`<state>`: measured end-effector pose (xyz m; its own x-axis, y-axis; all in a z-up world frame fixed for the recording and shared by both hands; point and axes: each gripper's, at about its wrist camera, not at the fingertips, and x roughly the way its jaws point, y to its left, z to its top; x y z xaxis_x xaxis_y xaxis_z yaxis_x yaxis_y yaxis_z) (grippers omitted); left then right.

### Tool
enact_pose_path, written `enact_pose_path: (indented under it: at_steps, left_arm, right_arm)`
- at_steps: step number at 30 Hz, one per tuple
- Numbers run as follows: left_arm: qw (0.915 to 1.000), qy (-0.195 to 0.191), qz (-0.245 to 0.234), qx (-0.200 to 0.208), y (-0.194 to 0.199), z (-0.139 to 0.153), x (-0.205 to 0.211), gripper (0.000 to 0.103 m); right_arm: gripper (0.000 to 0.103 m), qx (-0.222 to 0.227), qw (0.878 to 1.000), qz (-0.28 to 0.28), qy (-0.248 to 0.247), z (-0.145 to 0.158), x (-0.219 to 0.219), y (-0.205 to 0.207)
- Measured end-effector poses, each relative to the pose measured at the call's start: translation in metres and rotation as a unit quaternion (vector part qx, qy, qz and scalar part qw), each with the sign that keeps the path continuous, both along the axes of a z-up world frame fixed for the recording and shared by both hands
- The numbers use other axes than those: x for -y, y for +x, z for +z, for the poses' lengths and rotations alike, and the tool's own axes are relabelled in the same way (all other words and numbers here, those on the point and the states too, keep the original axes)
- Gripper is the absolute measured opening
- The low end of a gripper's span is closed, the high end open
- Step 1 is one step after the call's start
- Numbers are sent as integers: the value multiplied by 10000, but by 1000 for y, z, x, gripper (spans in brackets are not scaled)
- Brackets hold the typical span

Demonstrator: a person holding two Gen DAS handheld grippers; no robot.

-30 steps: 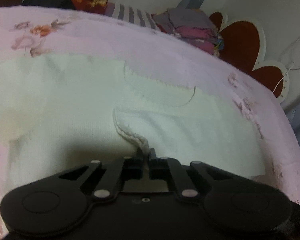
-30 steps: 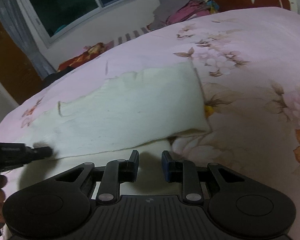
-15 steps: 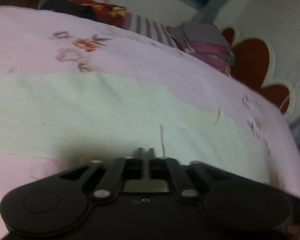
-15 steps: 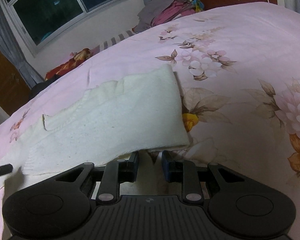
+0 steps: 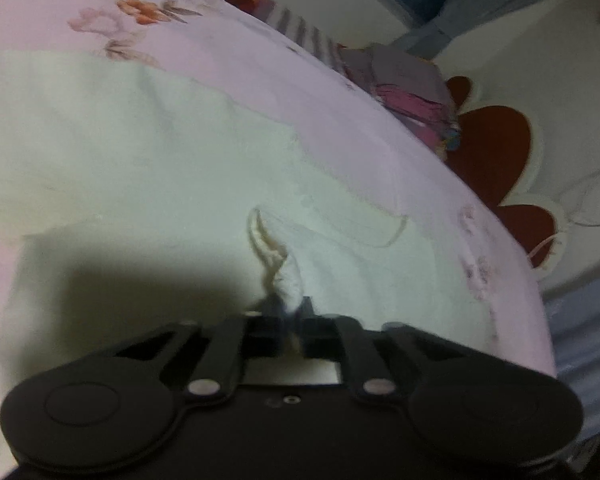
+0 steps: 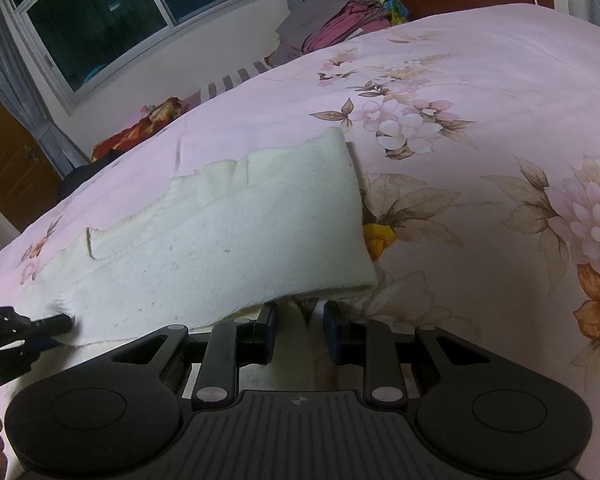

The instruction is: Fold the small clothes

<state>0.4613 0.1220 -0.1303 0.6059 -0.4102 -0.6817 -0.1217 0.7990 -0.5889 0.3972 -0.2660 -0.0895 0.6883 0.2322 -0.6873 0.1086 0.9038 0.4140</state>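
Left gripper (image 5: 290, 306) just re-closed, pinching a raised hem of the cream knit garment (image 5: 160, 152). Right gripper (image 6: 299, 312) stands partly parted, garment's folded edge between the pads; contact unclear.

left matte-black plastic two-finger gripper (image 5: 287, 309): rounded lobes at each side, silver pivot rivets on slanted linkage bars. right matte-black plastic two-finger gripper (image 6: 298, 320): same build, ribbed centre plate with small round mark, blue-tinged pad on one finger.
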Motion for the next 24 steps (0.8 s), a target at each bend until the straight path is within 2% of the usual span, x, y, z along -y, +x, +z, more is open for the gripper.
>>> enact_pose_path:
  at_steps: [3,6,11,18,21,24]
  left_arm:
    - [9988,26,102,468,-6,18,-9,5]
    - [9970,170,345,670,-11,33,-34,5]
    - [9964,242,706,412,-19,29,-85,5]
    - [9977,317,530,263,-26,18,-77,5]
    - [9977,264,561,266,-31,13,-75,5]
    - [9976,238,599,246,-37,9,-77,5]
  right_arm:
    - [26,-13,10000,-6,-11,0,0,1]
    - [26,-15,10000,-9,-15,0,0,2]
    - [26,-5,10000,-15,-39,0,-1,2]
    - [26,61,9998,-7,-199,1,-6,1]
    - [15,50,9992,-47,-383,2,-9,0]
    - [14,9,9993,-66,-374,1,-5,1]
